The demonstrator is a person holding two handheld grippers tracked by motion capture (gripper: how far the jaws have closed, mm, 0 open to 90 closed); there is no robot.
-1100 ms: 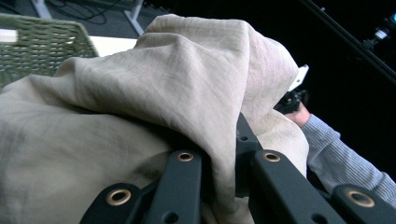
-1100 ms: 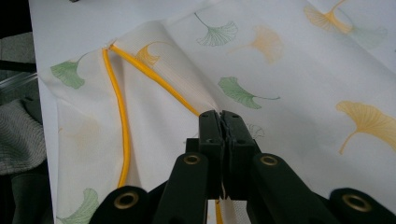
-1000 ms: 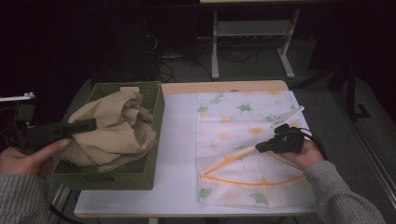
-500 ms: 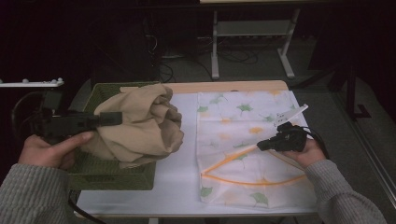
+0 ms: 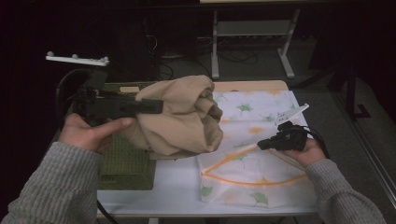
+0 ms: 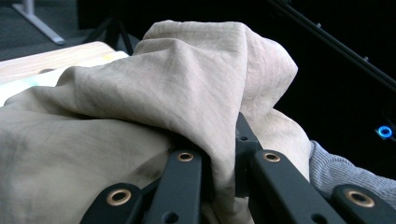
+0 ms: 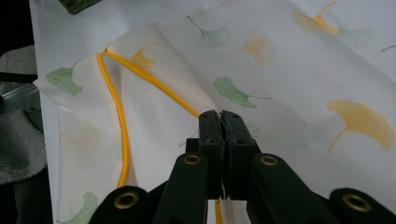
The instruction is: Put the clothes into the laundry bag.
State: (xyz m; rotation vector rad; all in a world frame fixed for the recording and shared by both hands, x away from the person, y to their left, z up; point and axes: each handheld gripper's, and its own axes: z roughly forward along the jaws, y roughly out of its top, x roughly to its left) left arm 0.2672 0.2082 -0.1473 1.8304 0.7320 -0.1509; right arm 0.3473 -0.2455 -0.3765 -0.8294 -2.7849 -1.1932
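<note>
Cloth (image 5: 180, 119), tan and bunched, hangs in the air over the counter (image 5: 177, 186), just right of the green basket (image 5: 126, 161) and overlapping the left edge of the leaf-print bag (image 5: 254, 140). Left hand-held gripper (image 5: 156, 106) has its jaws closed tight on a fold of the cloth, seen pinched in the left gripper view (image 6: 219, 154). Right hand-held gripper (image 5: 261, 144) rests on the bag, jaws clamped shut on the bag's yellow-trimmed edge (image 7: 154, 86) at the opening.

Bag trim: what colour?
Yellow-orange piping on the bag, its trim clearest in the right gripper view.
</note>
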